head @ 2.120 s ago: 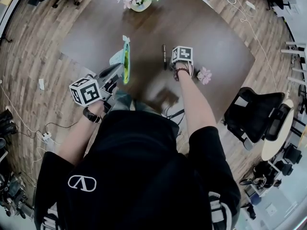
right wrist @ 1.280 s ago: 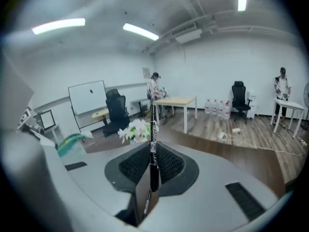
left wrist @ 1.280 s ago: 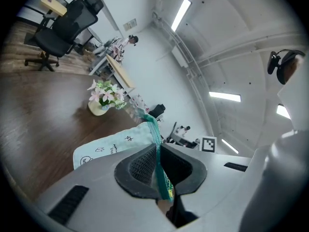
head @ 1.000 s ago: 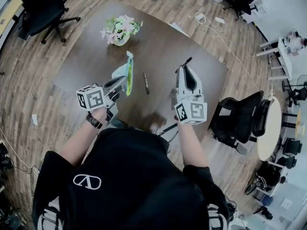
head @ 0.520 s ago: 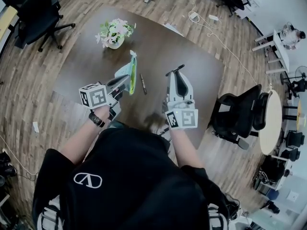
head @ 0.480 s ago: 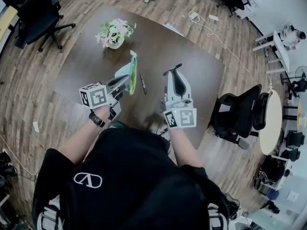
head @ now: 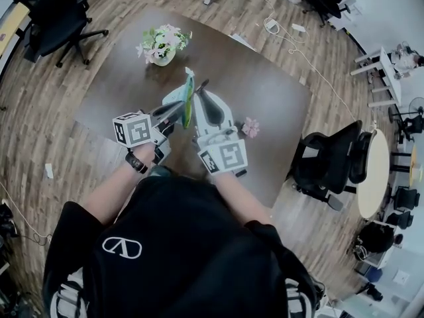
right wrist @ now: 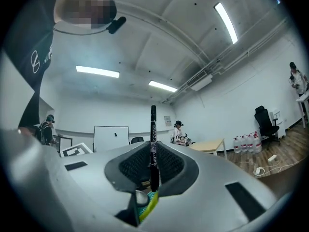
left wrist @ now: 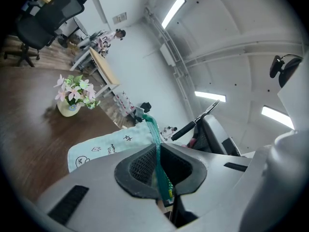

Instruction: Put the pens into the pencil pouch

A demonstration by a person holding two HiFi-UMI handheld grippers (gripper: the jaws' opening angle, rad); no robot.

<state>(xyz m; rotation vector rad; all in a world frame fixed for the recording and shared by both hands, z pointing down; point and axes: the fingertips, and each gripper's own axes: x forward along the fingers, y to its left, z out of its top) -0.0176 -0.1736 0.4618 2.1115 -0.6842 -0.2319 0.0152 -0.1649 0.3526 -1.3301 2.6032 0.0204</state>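
**Head view:** A person in a black top stands at a dark wooden bench (head: 271, 105) with a tool in each hand. The left tongs (head: 177, 108) hold a pale blue pencil pouch (head: 180, 97) on edge above the bench, its green zip side turned towards the other tool. The right tongs (head: 201, 93) sit just beside it, with a black pen (head: 203, 84) jutting from their tip close to the pouch's green edge. Whether pen and pouch touch cannot be told from here. A vase of flowers (head: 162, 44) stands at the far side of the bench, and a single pink flower (head: 250, 127) lies near the right tool. Office chairs (head: 324, 161) stand around on the wooden floor.

**Left gripper view:** The left tongs (left wrist: 159, 167) are pressed together on the green zip strip of the pencil pouch (left wrist: 108, 146), which fans out beyond them, its doodle-printed cloth hanging over the bench (left wrist: 24, 124). The pen (left wrist: 195, 122) slants in from the right, held by the right tongs (left wrist: 215, 139). The vase of flowers (left wrist: 72, 93) stands at the left.

**Right gripper view:** The right tongs (right wrist: 153, 170) pinch the pen (right wrist: 153, 134), which stands upright between the dark pads and rises well past them. A green-and-yellow scrap of the pouch (right wrist: 147, 204) shows just below the jaws. Beyond are white walls, strip lights and a row of water bottles (right wrist: 244, 144).
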